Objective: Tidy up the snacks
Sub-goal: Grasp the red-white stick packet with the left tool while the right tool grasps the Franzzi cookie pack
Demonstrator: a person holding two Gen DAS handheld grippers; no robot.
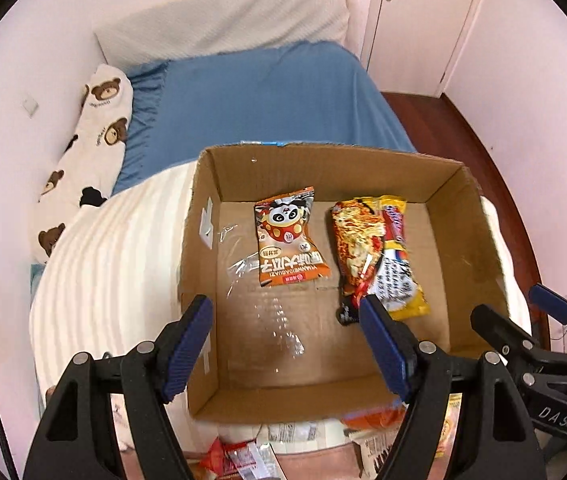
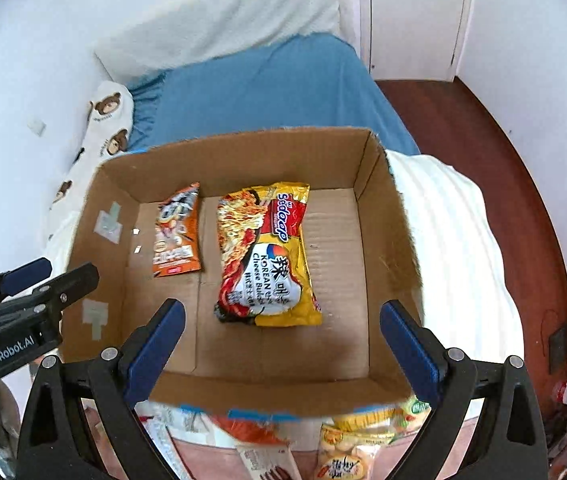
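Open cardboard box (image 2: 387,216) sat on the bed (image 2: 275,88), orange panda snack packet (image 1: 289,238) and yellow noodle packet (image 2: 273,252) lay side by side inside the box, bare floor toward the box's near wall, left gripper (image 1: 285,338) and right gripper (image 2: 283,344) hung above the box, jaws released and empty, more snack packets (image 2: 347,444) lay just outside the box's near edge.

left gripper (image 1: 285,330) hangs above the cardboard box (image 1: 203,208), pointing steeply down, jaws apart, nothing between them. right gripper (image 2: 281,332) likewise above the box, jaws apart, empty.
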